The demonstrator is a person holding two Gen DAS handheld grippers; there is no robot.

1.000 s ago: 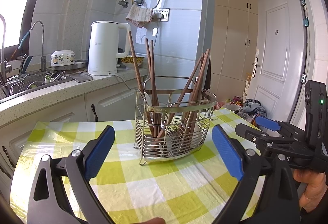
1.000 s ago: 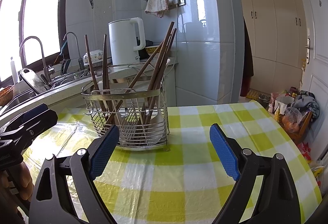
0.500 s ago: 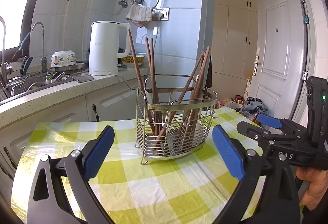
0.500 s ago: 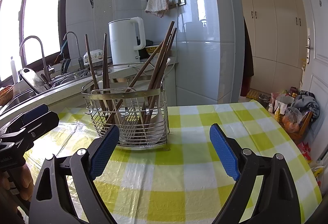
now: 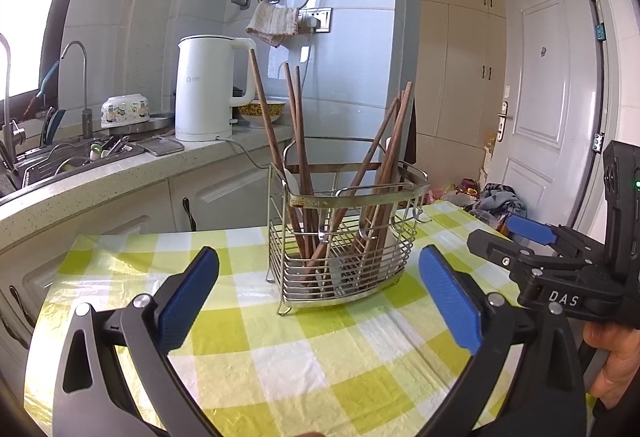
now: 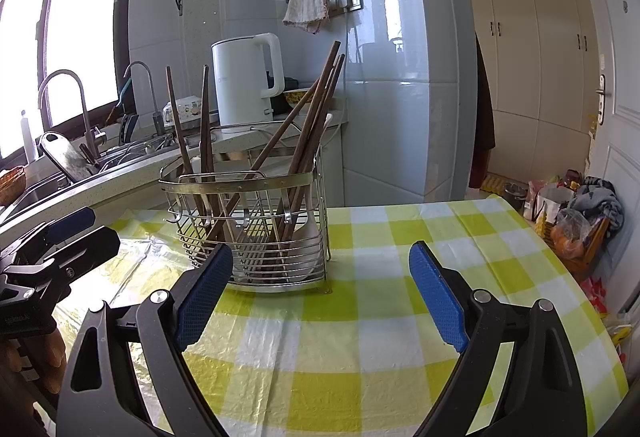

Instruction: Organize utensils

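Kitchen, checked yellow cloth over the counter (image 5: pixel 280 369), one wire rack (image 5: pixel 344 249) standing on it toward the far edge. No loose utensil visible anywhere on the cloth.

Inside the rack: brown chopsticks (image 5: pixel 298 141), all butt-down, long axes near upright — one bunch leaning left, another (image 5: pixel 390 149) leaning right, tips fanned well above the rim. Something pale, perhaps a spoon, low among them; too hidden to name.

Left gripper (image 5: pixel 318 301) low over the near cloth, fingers (image 5: pixel 188 301) spread wide, nothing between them; rack dead ahead and centred in the gap, though apart from the tips. Right gripper (image 6: pixel 320 297) likewise spread and empty, fingers (image 6: pixel 438 301) flanking bare cloth; rack (image 6: pixel 256 233) ahead but off to its left, so the left one looks the squarer of the two to it. Each gripper caught in the other's view, held by a hand (image 5: pixel 612 361) at the frame edge.

Utensils already gathered in the rack — a scene fitting either a sort yet to be made between the two bunches or a job wound up with everything stowed. Any pick here likely a pinch high on a shaft, fingers across the near-vertical axis, lift straight up along it.
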